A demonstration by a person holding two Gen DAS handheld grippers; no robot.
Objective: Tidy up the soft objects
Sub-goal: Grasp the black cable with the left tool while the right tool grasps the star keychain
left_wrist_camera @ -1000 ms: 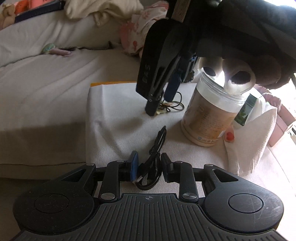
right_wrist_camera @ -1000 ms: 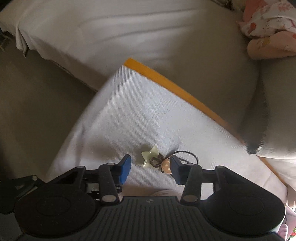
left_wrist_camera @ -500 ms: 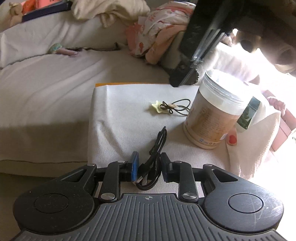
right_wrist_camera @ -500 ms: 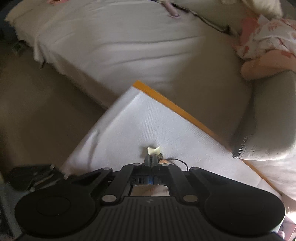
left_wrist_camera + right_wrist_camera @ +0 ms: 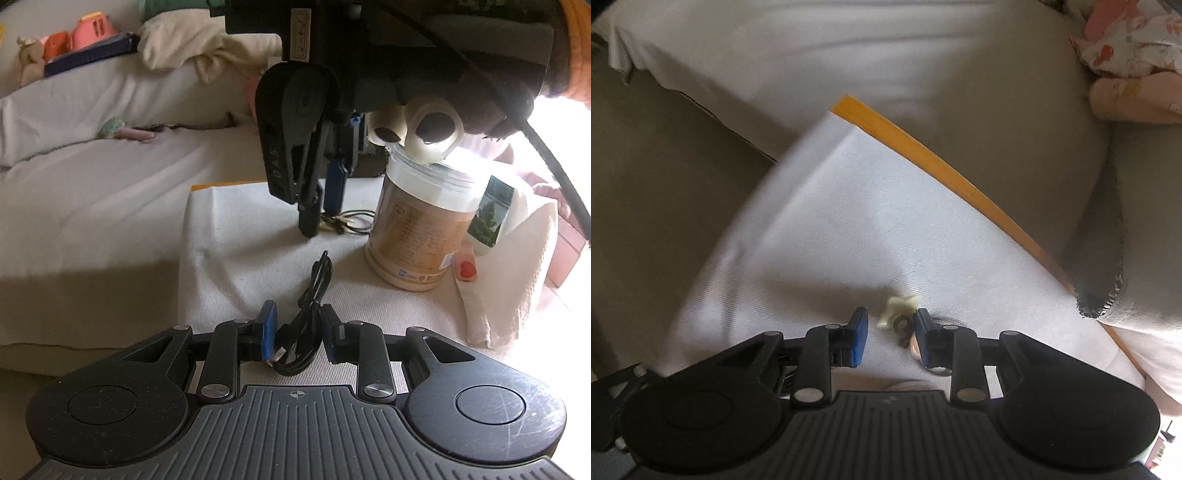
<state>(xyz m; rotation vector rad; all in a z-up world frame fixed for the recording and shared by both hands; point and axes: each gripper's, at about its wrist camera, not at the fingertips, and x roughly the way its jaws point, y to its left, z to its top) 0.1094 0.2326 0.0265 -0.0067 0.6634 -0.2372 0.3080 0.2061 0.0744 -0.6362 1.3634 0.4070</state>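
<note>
The right gripper (image 5: 890,332), jaws opening, points down at a white cloth (image 5: 820,236); a star charm (image 5: 899,308) (on a cord) lies between its pads, unheld. The left gripper (image 5: 297,332) clamps a black cable (image 5: 308,306).

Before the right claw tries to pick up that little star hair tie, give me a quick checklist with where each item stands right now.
1. Right claw jaws apart: ok, opening.
2. Star hair tie between the jaws: ok, near the right-hand pad, off centre.
3. Pads pressing on the tie: not ok, nothing gripped yet.
4. Left claw shut on the black cable: ok.
5. Jar clear of the right claw: ok, stands apart beside it.
6. Tie's loop free of the pad: cannot tell, partly hidden.
</note>
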